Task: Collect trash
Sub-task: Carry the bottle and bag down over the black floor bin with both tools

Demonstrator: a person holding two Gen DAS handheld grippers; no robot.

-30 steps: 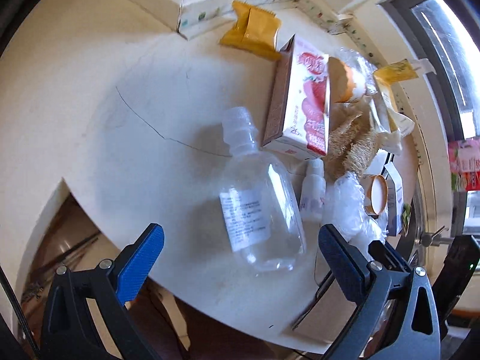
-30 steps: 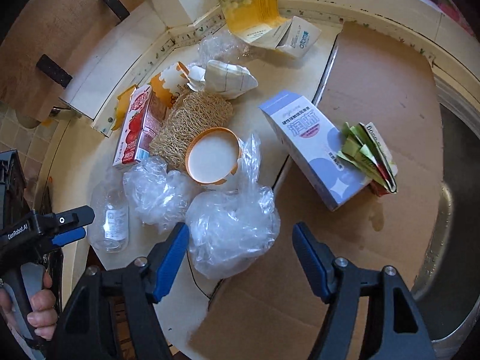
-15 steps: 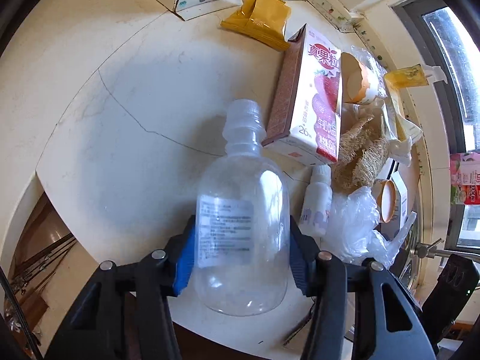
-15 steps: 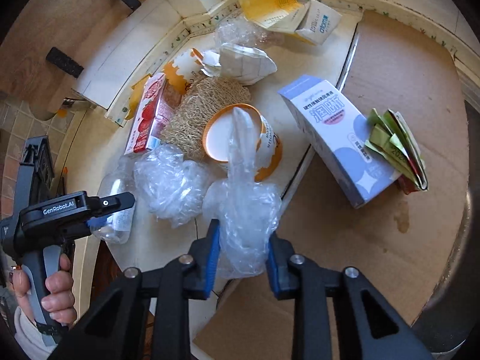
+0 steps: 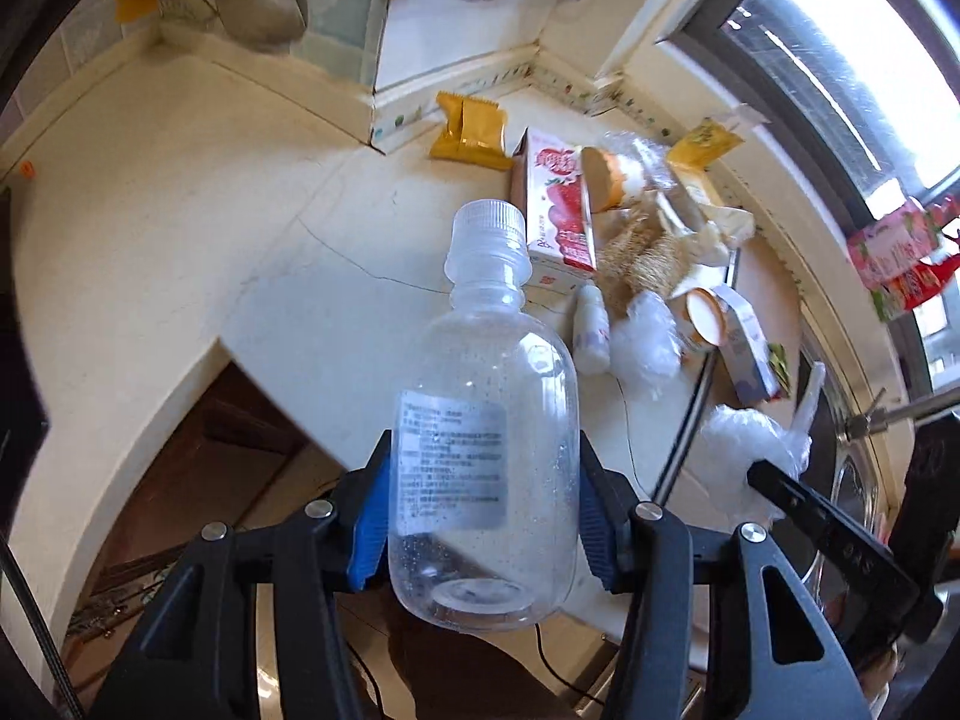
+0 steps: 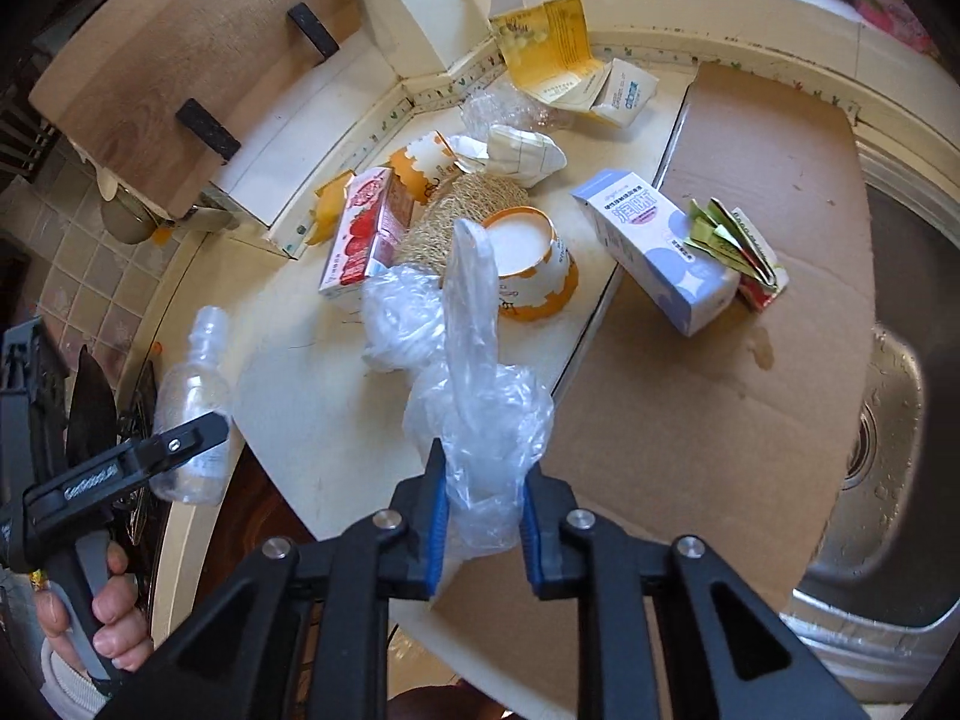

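A clear plastic bottle [image 5: 486, 408] with a white label and cap is held by its lower body, lifted off the cream counter [image 5: 240, 228], with my left gripper [image 5: 483, 510] shut on it. In the right wrist view the same bottle [image 6: 192, 396] hangs past the counter's left edge. My right gripper [image 6: 486, 510] has a crumpled clear plastic bag [image 6: 480, 408] between its blue pads. Its jaws are still closing, the pads press on the bag, and the bag's tail stands up in front of a paper cup.
On the counter lie a strawberry drink carton [image 6: 360, 234], a loofah [image 6: 444, 222], an orange-rimmed paper cup [image 6: 534, 264], another plastic wad [image 6: 396, 324], a small white bottle [image 5: 591, 330] and a yellow wrapper [image 5: 471, 132]. A blue-white box [image 6: 654, 246] rests on cardboard [image 6: 750, 390] beside the sink [image 6: 888, 420].
Both grippers went from open to shut: the left on the bottle, the right on the plastic bag. Both then rose, lifting their loads off the counter.
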